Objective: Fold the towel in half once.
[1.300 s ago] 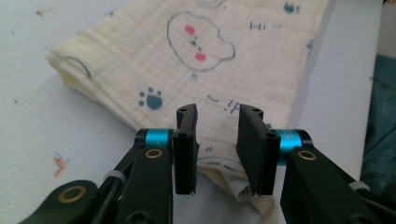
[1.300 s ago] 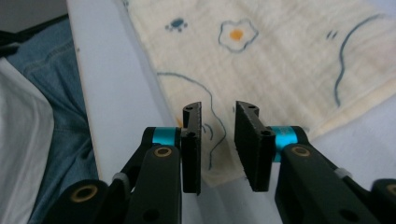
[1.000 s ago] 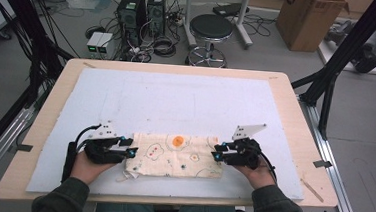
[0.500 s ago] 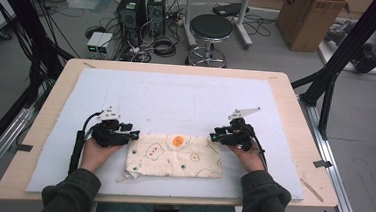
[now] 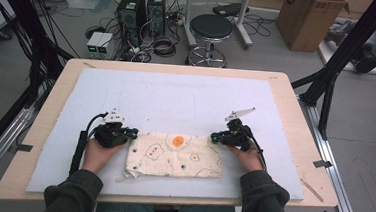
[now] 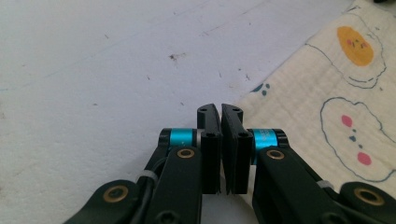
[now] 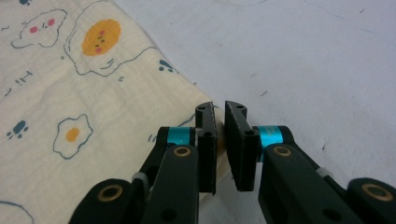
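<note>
A cream cloth (image 5: 175, 155) printed with fried eggs and clouds is laid flat on the white mat (image 5: 176, 100) near the front edge of the counter (image 5: 296, 108). The left gripper (image 5: 133, 131) is held at the cloth's far left corner, its jaws pressed together with nothing seen between them. The right gripper (image 5: 214, 136) is held at the far right corner; its jaws stand slightly apart, and the cloth's edge seems to lie just beneath them, not clamped.
</note>
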`<state>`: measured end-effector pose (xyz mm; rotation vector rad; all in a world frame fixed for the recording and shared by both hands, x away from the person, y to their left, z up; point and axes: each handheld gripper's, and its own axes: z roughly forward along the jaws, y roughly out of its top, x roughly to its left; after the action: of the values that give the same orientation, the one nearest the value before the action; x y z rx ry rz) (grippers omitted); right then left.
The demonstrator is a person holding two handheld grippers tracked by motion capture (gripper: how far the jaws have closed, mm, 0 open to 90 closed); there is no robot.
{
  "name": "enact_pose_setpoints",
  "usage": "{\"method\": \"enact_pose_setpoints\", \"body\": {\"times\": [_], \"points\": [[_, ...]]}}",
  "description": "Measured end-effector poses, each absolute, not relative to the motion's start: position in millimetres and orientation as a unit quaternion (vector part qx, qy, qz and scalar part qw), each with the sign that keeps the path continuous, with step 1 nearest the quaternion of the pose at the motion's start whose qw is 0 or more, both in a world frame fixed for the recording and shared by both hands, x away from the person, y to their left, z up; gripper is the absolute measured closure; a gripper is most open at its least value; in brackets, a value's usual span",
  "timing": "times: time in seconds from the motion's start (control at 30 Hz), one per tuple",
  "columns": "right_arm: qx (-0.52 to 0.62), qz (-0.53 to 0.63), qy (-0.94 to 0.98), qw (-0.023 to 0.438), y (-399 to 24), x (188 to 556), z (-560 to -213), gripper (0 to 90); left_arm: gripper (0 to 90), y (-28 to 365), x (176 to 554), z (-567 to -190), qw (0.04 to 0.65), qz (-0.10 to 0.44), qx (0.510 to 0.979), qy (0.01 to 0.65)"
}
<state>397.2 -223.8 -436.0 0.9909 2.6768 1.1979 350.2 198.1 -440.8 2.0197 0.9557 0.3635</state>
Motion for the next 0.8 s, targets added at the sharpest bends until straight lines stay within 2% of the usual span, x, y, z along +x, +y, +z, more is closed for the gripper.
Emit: {"method": "enact_pose_setpoints", "body": {"times": [0.53,0.8], "points": [[0.326,0.391,0.860,0.034,-226.8,393.9,-438.3,84.3,85.4,199.1,349.8,-443.1,0.418,0.152,0.806,0.389],[0.316,0.422,0.848,0.045,-226.8,388.9,-431.5,71.7,67.9,199.8,345.6,-436.5,0.448,0.150,0.796,0.379]]}}
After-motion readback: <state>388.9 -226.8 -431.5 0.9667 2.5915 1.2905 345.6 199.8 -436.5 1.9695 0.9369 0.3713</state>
